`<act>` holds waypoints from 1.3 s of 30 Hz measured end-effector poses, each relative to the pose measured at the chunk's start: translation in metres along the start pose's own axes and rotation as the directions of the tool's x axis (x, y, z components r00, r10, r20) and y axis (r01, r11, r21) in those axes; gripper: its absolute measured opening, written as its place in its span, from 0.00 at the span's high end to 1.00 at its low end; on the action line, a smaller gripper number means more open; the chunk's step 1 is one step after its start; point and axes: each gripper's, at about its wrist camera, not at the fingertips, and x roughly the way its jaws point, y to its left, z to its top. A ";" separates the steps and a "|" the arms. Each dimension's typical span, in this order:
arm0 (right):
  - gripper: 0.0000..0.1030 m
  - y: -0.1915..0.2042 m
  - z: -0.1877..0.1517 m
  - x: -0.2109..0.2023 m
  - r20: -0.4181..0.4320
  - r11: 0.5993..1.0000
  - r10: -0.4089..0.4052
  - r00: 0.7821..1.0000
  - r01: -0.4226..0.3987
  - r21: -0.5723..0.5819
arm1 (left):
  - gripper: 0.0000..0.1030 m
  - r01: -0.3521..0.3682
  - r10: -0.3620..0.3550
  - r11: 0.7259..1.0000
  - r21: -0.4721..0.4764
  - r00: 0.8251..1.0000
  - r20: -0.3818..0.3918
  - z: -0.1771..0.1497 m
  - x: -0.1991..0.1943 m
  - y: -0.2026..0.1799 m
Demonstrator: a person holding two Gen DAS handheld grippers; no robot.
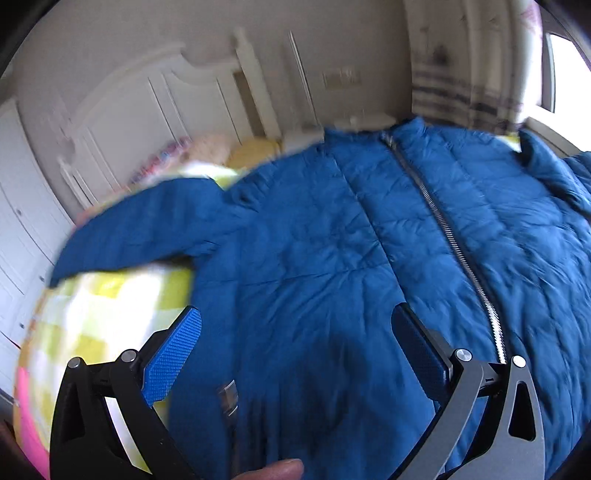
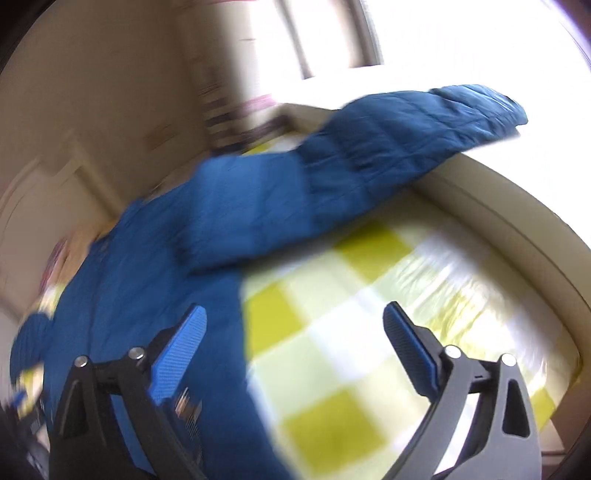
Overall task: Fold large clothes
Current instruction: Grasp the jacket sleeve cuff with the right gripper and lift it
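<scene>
A large blue quilted jacket (image 1: 332,240) lies spread flat on a bed, front up, with a silver zipper (image 1: 439,221) running down its middle. One sleeve (image 1: 140,225) stretches out to the left. My left gripper (image 1: 295,321) hangs open above the jacket's lower left panel, nothing between its blue pads. In the right wrist view the jacket (image 2: 155,266) fills the left side and its other sleeve (image 2: 388,147) reaches toward the bed's far edge. My right gripper (image 2: 295,317) stands open over the jacket's side edge and the checked cover, holding nothing.
The bed carries a yellow-and-white checked cover (image 2: 351,314). A cream bed frame (image 2: 517,229) curves along the right. A white headboard (image 1: 155,96) and pillows (image 1: 210,147) sit at the far end. A bright window (image 2: 461,33) is behind. A fingertip (image 1: 277,470) shows at the bottom edge.
</scene>
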 end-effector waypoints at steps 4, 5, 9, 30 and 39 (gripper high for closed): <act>0.10 -0.024 0.044 0.037 0.067 0.991 -0.093 0.993 0.086 0.098 | 0.04 0.108 -0.116 0.991 -0.083 0.988 -0.101 -0.010 0.042 0.007; 0.10 -0.030 0.055 0.045 0.082 0.986 -0.119 0.990 0.108 0.127 | 0.04 0.132 -0.143 0.985 -0.112 0.985 -0.097 -0.011 0.043 0.011; 0.36 -0.050 0.078 0.063 0.117 0.951 -0.218 0.969 0.184 0.248 | 0.04 0.168 -0.185 0.974 -0.154 0.977 -0.107 -0.013 0.049 0.016; 0.61 0.288 -0.084 0.101 -0.214 0.602 0.149 0.965 -0.260 -0.755 | 0.04 0.196 -0.214 0.963 -0.183 0.973 -0.082 -0.014 0.047 0.021; 0.40 0.171 -0.041 0.010 -0.290 0.717 0.378 0.879 -0.476 -0.509 | 0.04 0.194 -0.210 0.964 -0.180 0.975 -0.078 -0.014 0.044 0.021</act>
